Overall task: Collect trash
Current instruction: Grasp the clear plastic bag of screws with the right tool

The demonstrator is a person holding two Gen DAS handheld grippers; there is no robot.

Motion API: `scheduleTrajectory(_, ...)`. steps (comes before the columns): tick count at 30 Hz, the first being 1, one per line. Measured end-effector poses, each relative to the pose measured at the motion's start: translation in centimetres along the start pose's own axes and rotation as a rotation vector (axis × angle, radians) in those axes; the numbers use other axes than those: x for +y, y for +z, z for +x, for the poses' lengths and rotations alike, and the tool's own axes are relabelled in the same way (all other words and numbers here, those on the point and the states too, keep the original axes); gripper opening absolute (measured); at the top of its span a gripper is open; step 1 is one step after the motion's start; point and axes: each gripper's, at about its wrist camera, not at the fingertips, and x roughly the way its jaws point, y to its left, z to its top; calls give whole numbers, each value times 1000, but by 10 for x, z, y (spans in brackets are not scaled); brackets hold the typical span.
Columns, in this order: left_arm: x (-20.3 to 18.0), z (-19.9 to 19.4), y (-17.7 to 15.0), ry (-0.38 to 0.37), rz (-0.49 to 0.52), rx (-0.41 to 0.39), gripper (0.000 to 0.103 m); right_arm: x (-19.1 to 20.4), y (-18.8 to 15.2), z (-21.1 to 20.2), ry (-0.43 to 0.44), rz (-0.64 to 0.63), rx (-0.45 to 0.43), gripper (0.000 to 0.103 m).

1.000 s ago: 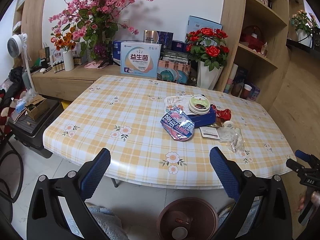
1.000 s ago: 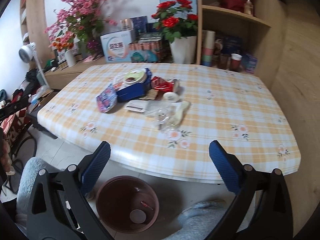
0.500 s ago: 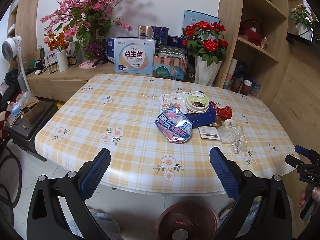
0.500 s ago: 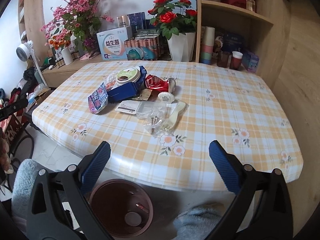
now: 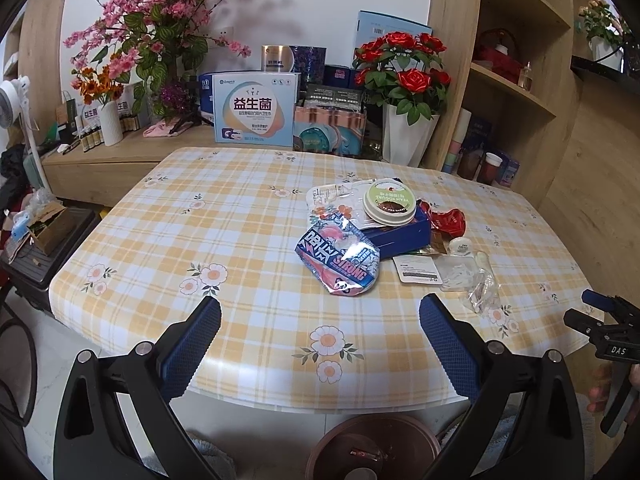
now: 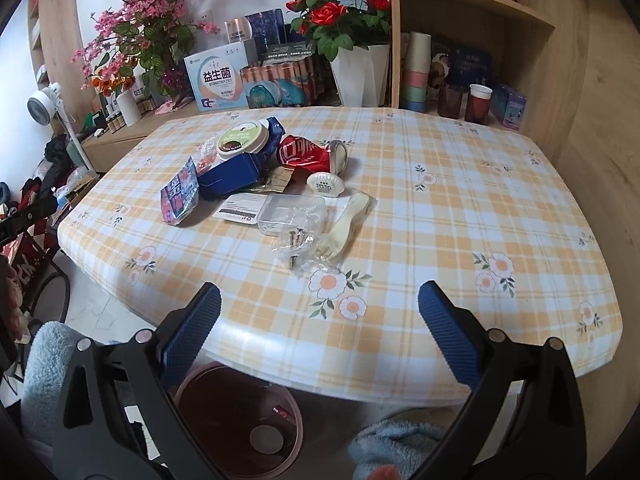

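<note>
Both the left gripper and the right gripper hung spread and empty at the near table edge; the trash sat heaped mid-table, the brown bin on the floor below. The clear bag of screws lay on the plastic fork; a loose pinch might have spilled screws, and the crushed red can could have rolled.

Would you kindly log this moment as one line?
left tool: open, empty | right tool: open, empty | trash pile: on table | bin: below edge
</note>
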Motion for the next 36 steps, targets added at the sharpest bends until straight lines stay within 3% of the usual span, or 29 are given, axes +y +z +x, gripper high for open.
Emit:
scheduleTrajectory(5, -1, 17, -1, 7, 19, 11, 97, -4, -1, 19, 7, 1, -4, 97)
scheduleTrajectory(8, 1, 27, -1, 7, 19, 20, 97, -12, 0, 38, 45, 45, 41, 97)
scheduleTrajectory(11, 1, 36, -1, 5, 19, 28, 97, -9, 3, 59, -37, 22, 87, 97)
scheduleTrajectory(16, 1, 53, 0, -3, 11, 45, 97, -2, 9, 81, -19, 9, 75, 95)
scheduleTrajectory(18, 1, 59, -1, -7, 8, 53, 97, 3, 13, 92, 3, -4, 80, 77)
scheduleTrajectory(21, 1, 71, -3, -19, 0, 72, 97, 9, 19, 109, 10, -15, 87, 70)
scheduleTrajectory(29, 3, 88, -8, -32, -21, 100, 97, 25, 28, 146, 26, -31, 141, 64)
scheduleTrajectory(34, 3, 94, -10, -38, -20, 112, 97, 26, 29, 154, 25, -24, 154, 45)
scheduleTrajectory(36, 2, 96, -10, -41, -20, 115, 97, 24, 29, 150, 52, -15, 156, 30)
